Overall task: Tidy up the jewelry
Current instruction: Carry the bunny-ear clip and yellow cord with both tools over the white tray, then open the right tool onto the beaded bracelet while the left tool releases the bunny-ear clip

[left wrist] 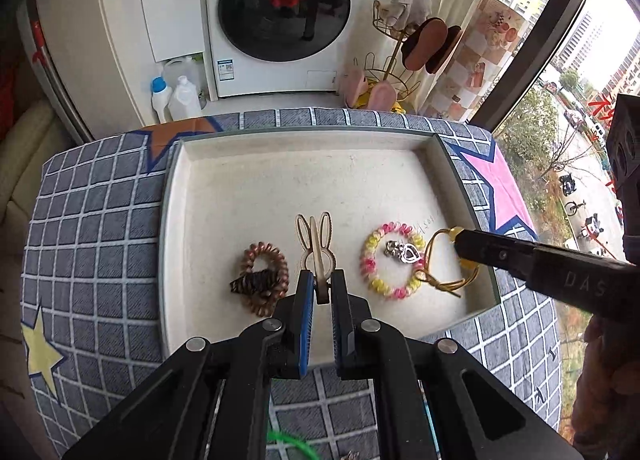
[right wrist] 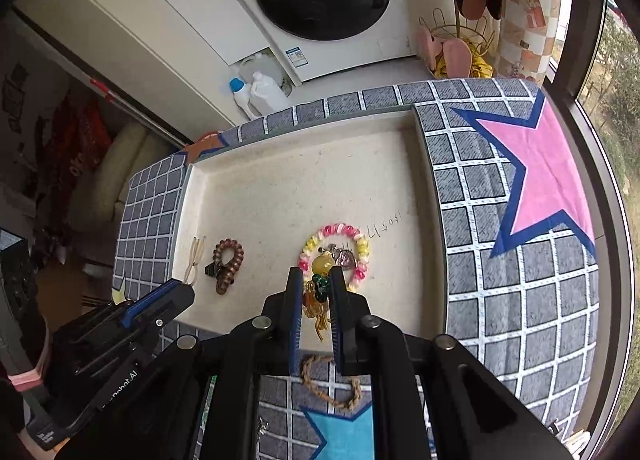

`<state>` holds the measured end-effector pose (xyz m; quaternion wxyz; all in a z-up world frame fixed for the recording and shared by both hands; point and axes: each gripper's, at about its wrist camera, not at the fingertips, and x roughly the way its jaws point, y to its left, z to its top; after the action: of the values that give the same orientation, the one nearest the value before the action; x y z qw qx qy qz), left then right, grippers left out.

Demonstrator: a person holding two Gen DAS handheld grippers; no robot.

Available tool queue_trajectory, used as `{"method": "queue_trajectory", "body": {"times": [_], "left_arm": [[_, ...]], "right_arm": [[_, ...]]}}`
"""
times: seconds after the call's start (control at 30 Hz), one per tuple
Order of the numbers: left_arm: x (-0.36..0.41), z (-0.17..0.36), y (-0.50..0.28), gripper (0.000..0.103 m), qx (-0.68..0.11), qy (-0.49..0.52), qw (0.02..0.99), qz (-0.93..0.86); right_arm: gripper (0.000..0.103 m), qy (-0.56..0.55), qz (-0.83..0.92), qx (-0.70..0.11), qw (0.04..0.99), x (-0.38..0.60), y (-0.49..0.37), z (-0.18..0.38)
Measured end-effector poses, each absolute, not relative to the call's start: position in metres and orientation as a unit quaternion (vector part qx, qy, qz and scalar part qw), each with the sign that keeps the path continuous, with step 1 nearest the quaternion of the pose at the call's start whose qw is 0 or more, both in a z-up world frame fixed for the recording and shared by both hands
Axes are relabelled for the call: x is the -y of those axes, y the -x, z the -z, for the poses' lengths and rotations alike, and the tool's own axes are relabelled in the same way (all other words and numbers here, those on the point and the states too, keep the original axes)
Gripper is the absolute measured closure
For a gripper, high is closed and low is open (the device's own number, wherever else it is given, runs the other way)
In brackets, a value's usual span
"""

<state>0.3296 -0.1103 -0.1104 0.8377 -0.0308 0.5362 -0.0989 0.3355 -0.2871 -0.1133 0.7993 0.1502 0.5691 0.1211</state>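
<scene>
Left gripper (left wrist: 320, 284) pinching bunny hair clip (left wrist: 315, 244) over tray (left wrist: 280, 138); right gripper (right wrist: 316, 292) clamping beaded gold cord charm (right wrist: 318, 292) alongside. Brown coil tie (left wrist: 262, 276), pink-yellow coil tie (left wrist: 392, 260) sitting inside already. Braided rope (right wrist: 332, 384) waiting outside on cloth.

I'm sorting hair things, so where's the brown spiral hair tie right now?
The brown spiral hair tie lies in the tray, near its front left corner, just left of the bunny clip held by the left gripper.
</scene>
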Motion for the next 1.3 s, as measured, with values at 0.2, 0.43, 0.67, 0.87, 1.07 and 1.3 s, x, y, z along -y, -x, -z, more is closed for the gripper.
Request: {"method": "queue_trajectory", "body": {"times": [0.2,0.43,0.67,0.87,1.07,1.3], "left_arm": [[0.128,0.131,-0.342,0.083,-0.543,0.009,0.833,0.102],[0.143,0.152,-0.348,0.082,-0.554,-0.020,0.826,0.103],[0.146,0.163,-0.350,0.082,-0.563,-0.040,0.821,0.088],[0.148,0.166,-0.349,0.082,-0.566,-0.056,0.818,0.078],[0.150,0.165,-0.349,0.082,-0.567,-0.060,0.818,0.076],[0.151,0.156,-0.350,0.082,-0.557,-0.066,0.825,0.075]], "right_arm": [[0.089,-0.146,-0.118,-0.580,0.793,0.289,-0.349,0.137],[0.089,-0.138,-0.113,-0.590,0.787,0.294,-0.357,0.156],[0.089,-0.128,-0.115,-0.601,0.781,0.293,-0.359,0.169],[0.088,-0.125,-0.114,-0.605,0.778,0.292,-0.360,0.173],[0.055,-0.138,-0.109,-0.599,0.781,0.296,-0.362,0.169],[0.055,-0.174,-0.111,-0.575,0.792,0.304,-0.362,0.150]]}}
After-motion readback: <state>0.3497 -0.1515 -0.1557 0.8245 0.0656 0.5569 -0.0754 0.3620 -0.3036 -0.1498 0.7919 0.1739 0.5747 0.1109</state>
